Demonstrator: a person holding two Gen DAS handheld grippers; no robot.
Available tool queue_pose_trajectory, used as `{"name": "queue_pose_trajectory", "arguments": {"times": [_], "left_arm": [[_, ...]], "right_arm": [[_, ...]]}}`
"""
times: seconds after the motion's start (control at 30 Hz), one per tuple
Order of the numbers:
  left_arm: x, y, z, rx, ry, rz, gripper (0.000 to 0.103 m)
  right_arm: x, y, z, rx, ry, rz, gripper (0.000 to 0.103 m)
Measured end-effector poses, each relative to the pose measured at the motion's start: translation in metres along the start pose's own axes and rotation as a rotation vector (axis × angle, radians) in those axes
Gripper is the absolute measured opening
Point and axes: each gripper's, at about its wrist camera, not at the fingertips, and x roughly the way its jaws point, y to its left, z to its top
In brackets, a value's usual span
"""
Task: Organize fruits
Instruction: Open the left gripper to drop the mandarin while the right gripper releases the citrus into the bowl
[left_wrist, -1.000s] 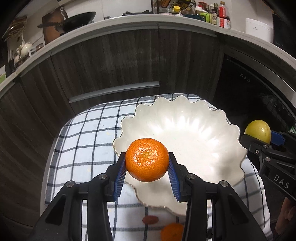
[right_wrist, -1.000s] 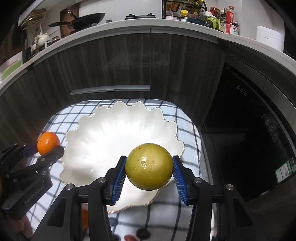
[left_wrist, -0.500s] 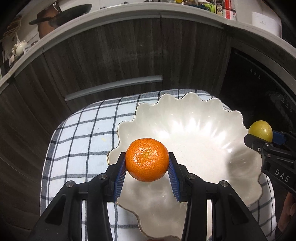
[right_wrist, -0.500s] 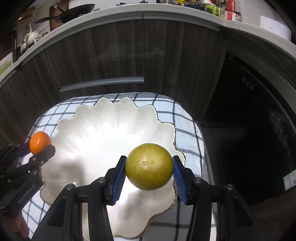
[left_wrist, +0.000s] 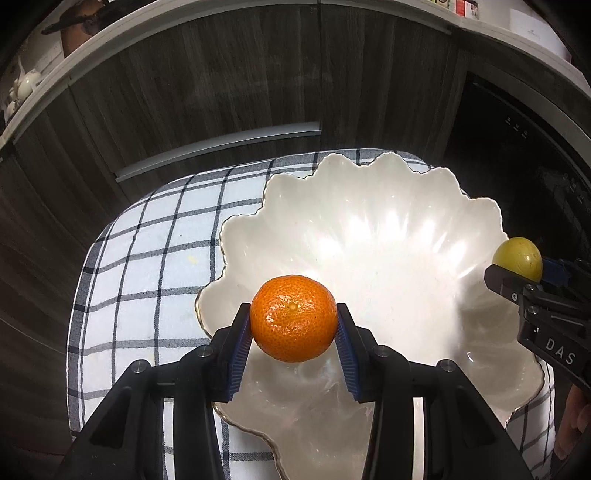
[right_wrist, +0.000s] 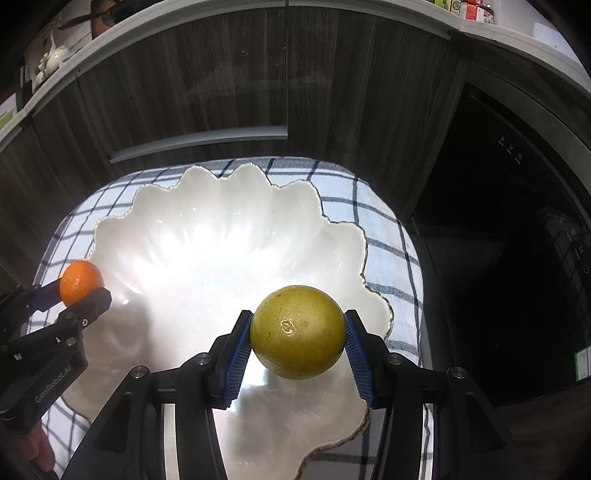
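Checked cloth (left_wrist: 147, 266) on surface; dark wood cabinet w/ grey bar handle (left_wrist: 218, 149) behind, black appliance (right_wrist: 517, 229) at right, white teapot (right_wrist: 51, 61) on counter

Bowl (left_wrist: 369, 236): glossy white ceramic, scalloped. Mandarin (left_wrist: 293, 318): pebbled, shiny peel. Yellow-green fruit (right_wrist: 298, 332): smooth, speckled. Checked cloth (left_wrist: 147, 266): matt woven. Cabinet fronts (left_wrist: 221, 81): matt woodgrain.

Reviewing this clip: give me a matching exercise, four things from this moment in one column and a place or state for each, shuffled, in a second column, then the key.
1. orange
2. yellow-green fruit
3. white scalloped bowl
4. checked cloth

A. spread under the bowl
B. clamped in the right gripper
C. holds no fruit
D. clamped in the left gripper

Pairs: 1-D, 2-B, 3-C, 4-A
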Motion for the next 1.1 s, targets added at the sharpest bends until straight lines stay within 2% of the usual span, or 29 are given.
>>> {"name": "queue_pose_trajectory", "arguments": {"times": [0.07, 0.13, 0.2, 0.27, 0.33, 0.4, 0.5, 0.6, 0.77, 1.1], "left_arm": [[0.000, 0.000, -0.001, -0.002, 0.004, -0.001, 0.045], [-0.003, 0.000, -0.002, -0.002, -0.005, 0.006, 0.052], [-0.008, 0.000, -0.003, 0.005, -0.024, 0.013, 0.066], [-0.011, 0.000, -0.002, 0.005, -0.037, 0.020, 0.073], [-0.014, 0.003, -0.002, -0.008, -0.044, 0.025, 0.077], [-0.017, 0.006, -0.001, -0.021, -0.051, 0.036, 0.080], [-0.022, 0.009, -0.001, -0.028, -0.066, 0.064, 0.088], [-0.028, 0.011, -0.001, -0.030, -0.084, 0.109, 0.090], [-0.039, 0.012, -0.005, -0.024, -0.111, 0.125, 0.090], [-0.058, 0.012, -0.009, -0.048, -0.132, 0.110, 0.090]], "right_arm": [[0.000, 0.000, -0.001, -0.005, 0.000, -0.002, 0.050], [0.000, 0.001, 0.000, -0.008, -0.008, -0.001, 0.050], [-0.002, 0.003, 0.000, -0.025, -0.018, -0.015, 0.051], [-0.007, 0.007, 0.001, -0.045, -0.046, -0.029, 0.054], [-0.012, 0.009, 0.002, -0.055, -0.066, -0.035, 0.070], [-0.017, 0.009, 0.004, -0.049, -0.086, -0.033, 0.077], [-0.022, 0.010, 0.007, -0.040, -0.099, -0.043, 0.081], [-0.025, 0.011, 0.007, -0.033, -0.098, -0.044, 0.081], [-0.033, 0.011, 0.002, -0.015, -0.110, -0.047, 0.081], [-0.049, 0.003, -0.006, 0.049, -0.120, -0.039, 0.081]]}}
